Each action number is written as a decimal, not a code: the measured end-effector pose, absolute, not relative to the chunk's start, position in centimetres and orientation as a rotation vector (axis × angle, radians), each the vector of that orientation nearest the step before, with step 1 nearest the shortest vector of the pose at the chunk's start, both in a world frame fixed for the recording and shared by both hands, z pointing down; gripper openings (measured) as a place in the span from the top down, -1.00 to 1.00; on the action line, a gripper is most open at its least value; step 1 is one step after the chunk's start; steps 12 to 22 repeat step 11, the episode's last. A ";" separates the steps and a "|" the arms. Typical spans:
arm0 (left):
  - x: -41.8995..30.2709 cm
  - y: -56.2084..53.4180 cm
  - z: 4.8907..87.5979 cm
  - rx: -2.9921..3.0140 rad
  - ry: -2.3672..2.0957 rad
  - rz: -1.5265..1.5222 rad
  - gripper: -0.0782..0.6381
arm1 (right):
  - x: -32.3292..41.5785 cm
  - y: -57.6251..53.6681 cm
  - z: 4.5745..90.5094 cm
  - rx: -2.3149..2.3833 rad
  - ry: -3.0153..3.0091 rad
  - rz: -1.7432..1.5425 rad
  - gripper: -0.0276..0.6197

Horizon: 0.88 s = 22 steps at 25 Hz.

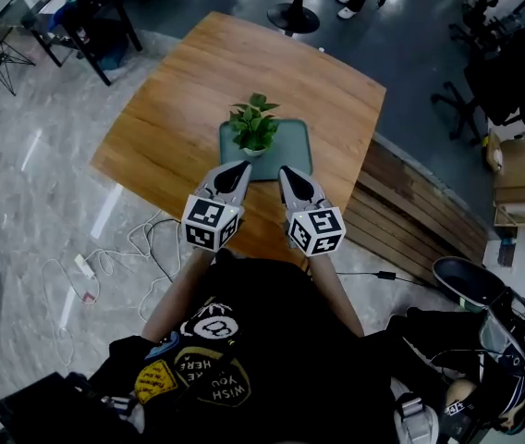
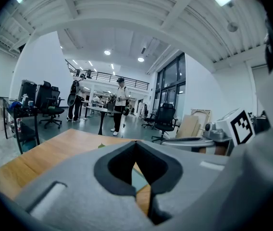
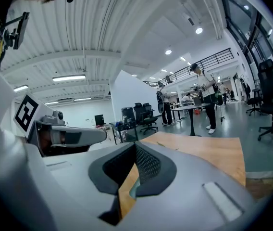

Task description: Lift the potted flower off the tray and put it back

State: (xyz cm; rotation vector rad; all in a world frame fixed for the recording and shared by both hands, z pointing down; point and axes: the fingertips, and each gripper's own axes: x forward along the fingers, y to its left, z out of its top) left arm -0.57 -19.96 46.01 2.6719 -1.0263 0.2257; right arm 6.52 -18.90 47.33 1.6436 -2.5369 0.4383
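- The wooden table (image 1: 170,109) spreads out ahead of both claws. Only the head view shows all of it; each gripper view catches just a slab of its top past the jaws.
- The teal tray (image 1: 296,152) lies just in front of the two claw tips, its near edge close to them. In the gripper views it is only a sliver of teal seen through the hollow behind the closed tips.
- The potted flower (image 1: 254,126) stands upright on the tray, ahead of and between the two claws and apart from both. Neither gripper view shows the pot.
- The left gripper (image 1: 241,167) has its jaws drawn together with nothing between them, pointing at the tray's near left side.
- The right gripper (image 1: 286,171) is likewise closed tip to tip and empty, just beside the left one.
- As I read it, no lift is in hand: the plant sits in the tray and no claw grips it. Whether the job is just starting or already finished, these views cannot say.
- Only the gripper views show the room beyond: people standing at a far desk (image 2: 98,110) and office chairs.
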 end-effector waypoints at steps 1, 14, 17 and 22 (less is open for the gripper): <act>-0.7 -19.7 46.0 2.669 -1.029 0.222 0.79 | 6.4 -18.7 47.4 1.641 -2.540 0.443 0.91; -1.7 -18.4 46.2 2.646 -1.033 0.233 0.79 | 5.1 -17.5 47.6 1.596 -2.556 0.472 0.91; -1.7 -18.4 46.2 2.646 -1.033 0.233 0.79 | 5.1 -17.5 47.6 1.596 -2.556 0.472 0.91; -1.7 -18.4 46.2 2.646 -1.033 0.233 0.79 | 5.1 -17.5 47.6 1.596 -2.556 0.472 0.91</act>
